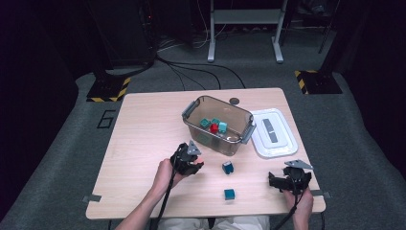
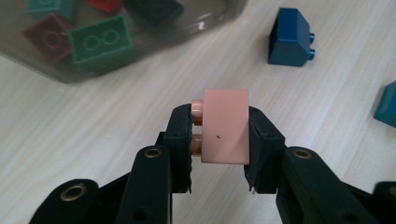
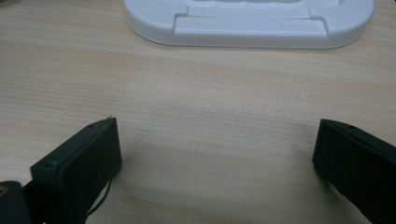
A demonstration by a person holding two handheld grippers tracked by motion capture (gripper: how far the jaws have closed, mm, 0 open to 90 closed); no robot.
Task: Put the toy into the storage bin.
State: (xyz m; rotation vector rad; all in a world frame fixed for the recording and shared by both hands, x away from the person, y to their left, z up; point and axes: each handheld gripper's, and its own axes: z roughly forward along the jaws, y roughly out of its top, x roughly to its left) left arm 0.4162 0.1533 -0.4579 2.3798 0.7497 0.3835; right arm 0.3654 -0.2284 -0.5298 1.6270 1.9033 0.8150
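My left gripper (image 2: 219, 128) is shut on a pink brick (image 2: 225, 126), held a little above the wooden table (image 1: 143, 143); its studs point to the left in the left gripper view. In the high view that gripper (image 1: 196, 160) hovers just in front of the clear bin (image 1: 218, 124), which holds several teal and red bricks (image 1: 214, 125). A dark blue sloped brick (image 2: 290, 39) and a teal brick (image 1: 229, 193) lie on the table to its right. My right gripper (image 1: 282, 182) rests at the front right, jaws wide open over bare wood (image 3: 215, 140).
The bin's white lid (image 1: 274, 132) lies flat to the right of the bin, also seen just ahead of my right gripper (image 3: 252, 23). A small dark disc (image 1: 234, 101) sits behind the bin. Table edges run close to both hands.
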